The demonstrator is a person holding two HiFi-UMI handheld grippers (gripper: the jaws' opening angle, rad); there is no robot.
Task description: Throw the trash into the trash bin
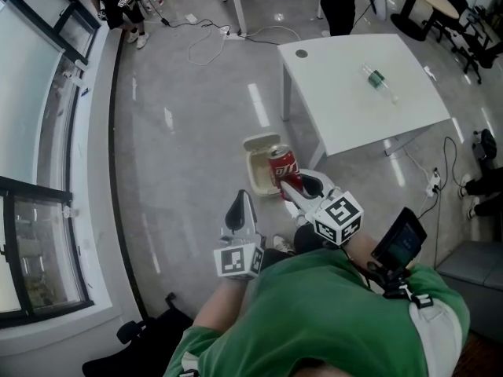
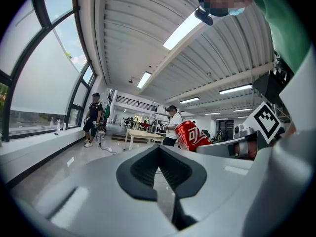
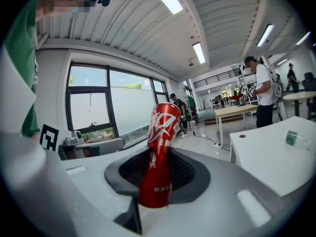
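Note:
A dented red soda can [image 1: 283, 166] stands tilted between the jaws of my right gripper [image 1: 291, 185], which is shut on it. In the right gripper view the can [image 3: 160, 142] rises out of the right gripper [image 3: 158, 171], pinched by the dark pads. A beige trash bin [image 1: 253, 173] with its lid flipped back sits on the floor just beyond and left of the can. My left gripper [image 1: 240, 201] hangs to the left of the can. Seen in its own view, the left gripper [image 2: 160, 168] is shut with nothing in it, and the can [image 2: 192, 135] shows to the right.
A white table [image 1: 354, 108] stands to the right of the bin, with a plastic bottle [image 1: 376, 78] lying on it. Cables [image 1: 212, 38] trail over the grey floor farther off. People stand in the distance. A window wall runs along the left.

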